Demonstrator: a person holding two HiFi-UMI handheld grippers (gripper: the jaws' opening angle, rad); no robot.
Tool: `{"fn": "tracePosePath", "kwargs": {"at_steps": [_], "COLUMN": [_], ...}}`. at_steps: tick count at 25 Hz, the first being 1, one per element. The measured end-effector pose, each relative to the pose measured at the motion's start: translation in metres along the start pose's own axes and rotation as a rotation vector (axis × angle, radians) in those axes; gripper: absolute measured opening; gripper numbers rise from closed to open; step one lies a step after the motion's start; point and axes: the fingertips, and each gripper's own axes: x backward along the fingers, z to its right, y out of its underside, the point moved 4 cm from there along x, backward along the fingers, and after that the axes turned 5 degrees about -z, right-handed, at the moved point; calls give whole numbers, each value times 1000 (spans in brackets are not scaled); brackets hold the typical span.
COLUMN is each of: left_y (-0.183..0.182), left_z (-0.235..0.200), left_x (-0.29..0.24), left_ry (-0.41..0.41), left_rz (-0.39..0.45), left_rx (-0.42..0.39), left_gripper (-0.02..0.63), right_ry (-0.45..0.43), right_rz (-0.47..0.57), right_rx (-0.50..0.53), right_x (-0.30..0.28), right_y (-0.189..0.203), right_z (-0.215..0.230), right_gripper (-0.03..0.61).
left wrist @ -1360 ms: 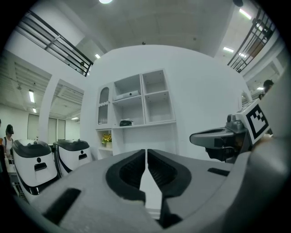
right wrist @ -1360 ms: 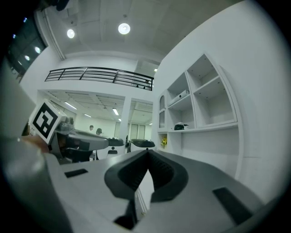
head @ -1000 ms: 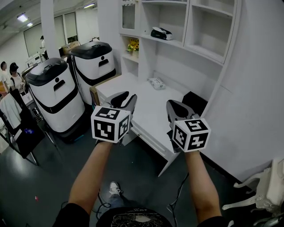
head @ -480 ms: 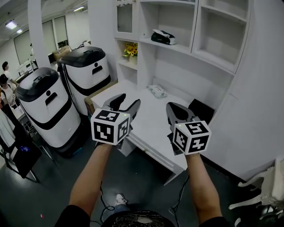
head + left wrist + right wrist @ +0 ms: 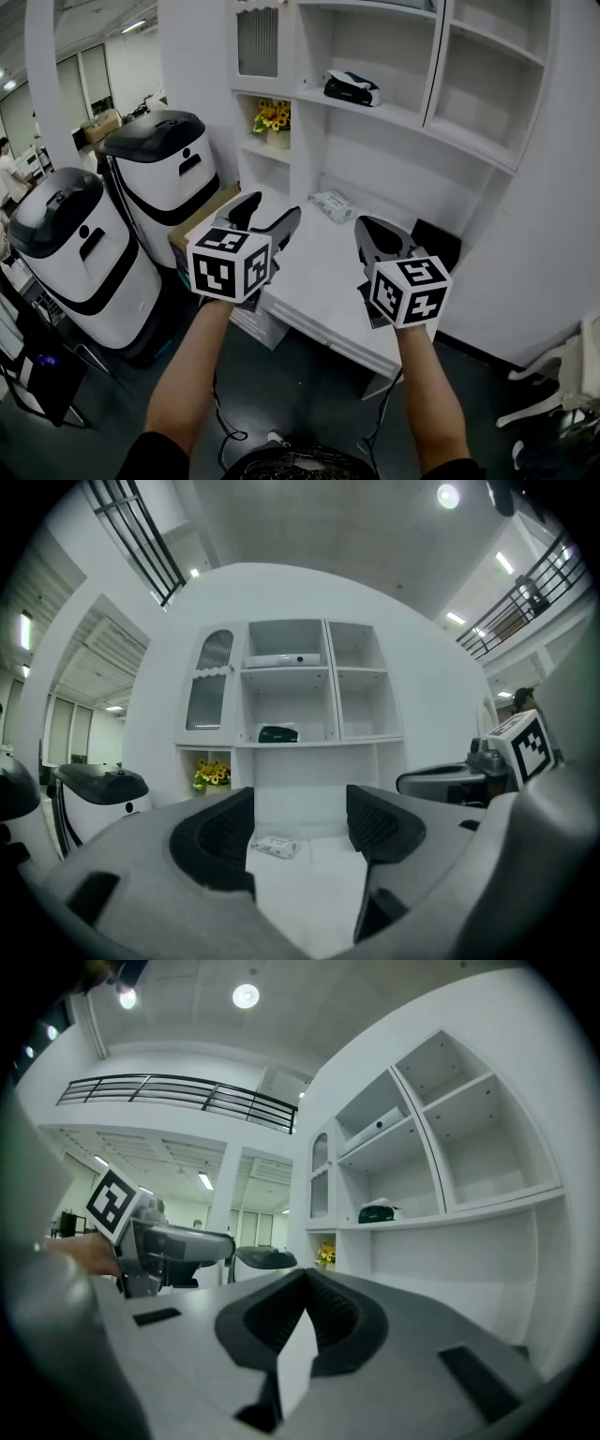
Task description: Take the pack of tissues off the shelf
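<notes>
A dark pack of tissues with a white top [image 5: 352, 87] lies on the middle shelf of the white wall unit [image 5: 469, 141]; it also shows in the left gripper view [image 5: 277, 733] and the right gripper view [image 5: 378, 1211]. Both grippers are held level over the front of the white desk [image 5: 319, 281], well short of the shelf. My left gripper [image 5: 265, 217] is open, its jaws have just been opening, and nothing is between them [image 5: 300, 822]. My right gripper [image 5: 380, 239] is shut and empty, its pads meeting at the tips [image 5: 305, 1281].
A white flat pack [image 5: 333, 204] lies at the back of the desk, seen between the left jaws [image 5: 273, 847]. Sunflowers [image 5: 270, 120] stand in a lower left shelf. Two white machines with dark lids [image 5: 159, 159] stand at the left, a white chair [image 5: 562, 394] at the right.
Both grippers have moved forward towards the shelf unit, which now looks closer. The left jaws have spread apart. The right jaws stay together.
</notes>
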Motion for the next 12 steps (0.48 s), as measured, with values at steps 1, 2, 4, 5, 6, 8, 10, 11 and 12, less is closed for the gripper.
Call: {"fn": "tracePosePath", "kwargs": {"at_steps": [1, 2, 4, 5, 6, 8, 10, 11, 12], "left_y": [0, 0, 1, 1, 1, 2, 3, 3, 3], "left_z": [-7, -13, -24, -27, -31, -38, -46, -50, -54], "left_x": [-3, -6, -11, -13, -16, -19, -22, -23, -24], "left_ry": [10, 20, 44, 56, 66, 80, 85, 86, 87], "left_rz": [1, 2, 2, 1, -1, -2, 0, 2, 4], "left_rx": [-1, -1, 0, -1, -5, -18, -28, -30, -32], "left_gripper": [318, 318, 321, 321, 321, 321, 321, 321, 321], "right_ry": [9, 17, 34, 42, 50, 61, 71, 77, 81], "right_rz": [-1, -2, -7, -9, -10, -11, -10, -9, -8], "right_rx": [-2, -3, 0, 3, 4, 2, 1, 0, -3], "right_x": [-6, -11, -21, -25, -29, -38, -46, -50, -53], "right_y": [0, 0, 0, 0, 0, 1, 1, 1, 1], "right_z": [-2, -4, -7, -7, -8, -9, -11, -11, -12], "right_gripper": [5, 5, 5, 5, 5, 5, 5, 5, 5]}}
